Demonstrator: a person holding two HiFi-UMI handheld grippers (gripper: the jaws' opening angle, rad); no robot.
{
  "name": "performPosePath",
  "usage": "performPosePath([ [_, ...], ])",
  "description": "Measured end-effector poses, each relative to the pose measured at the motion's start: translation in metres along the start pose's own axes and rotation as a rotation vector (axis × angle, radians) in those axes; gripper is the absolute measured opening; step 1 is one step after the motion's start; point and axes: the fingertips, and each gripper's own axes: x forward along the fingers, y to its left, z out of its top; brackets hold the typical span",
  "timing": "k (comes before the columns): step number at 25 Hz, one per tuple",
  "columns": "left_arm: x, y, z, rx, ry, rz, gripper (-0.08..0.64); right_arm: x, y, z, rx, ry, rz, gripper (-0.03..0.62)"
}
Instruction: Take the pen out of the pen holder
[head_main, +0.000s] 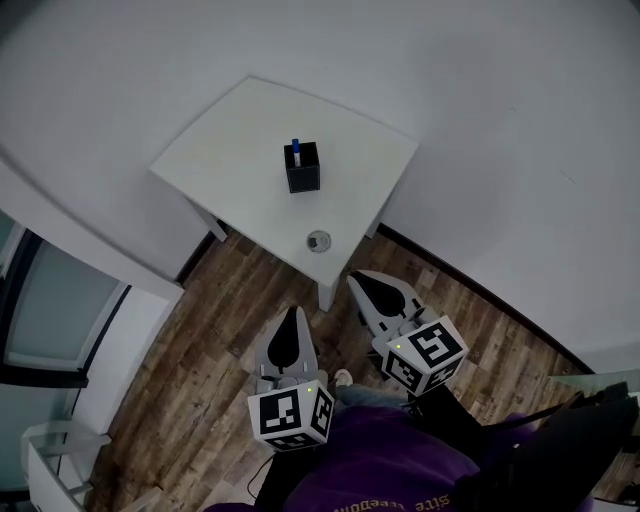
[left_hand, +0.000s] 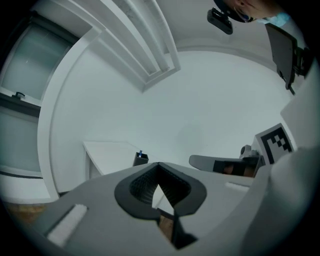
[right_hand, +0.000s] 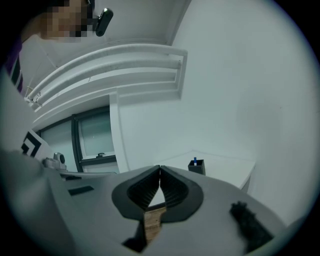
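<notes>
Head view: I am watching the pen (head_main: 295, 148) standing in the pen holder (head_main: 302, 170) on the bench (head_main: 230, 150), near what may be a round fitting (head_main: 319, 240). Left gripper view: left tool (left_hand: 158, 165) pressing together, empty. Right gripper view: right tool (right_hand: 159, 169) likewise.

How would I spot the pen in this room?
Find the white table in the room's corner. Near its middle stands a black square pen holder, with the pen poking up from it. Its blue tip sets it apart from the small round silvery object near the table's edge.
</notes>
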Motion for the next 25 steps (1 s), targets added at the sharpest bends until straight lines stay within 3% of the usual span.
performPosePath([
  [10, 0.038, 0.008, 0.011, 0.016, -0.010, 0.027, 0.008, 0.032, -0.027, 0.011, -0.004, -0.007, 0.022, 0.011],
  [25, 0.148, 0.051, 0.048, 0.031, -0.016, -0.029, 0.008, 0.137, -0.077, 0.037, -0.026, -0.013, -0.003, 0.011],
])
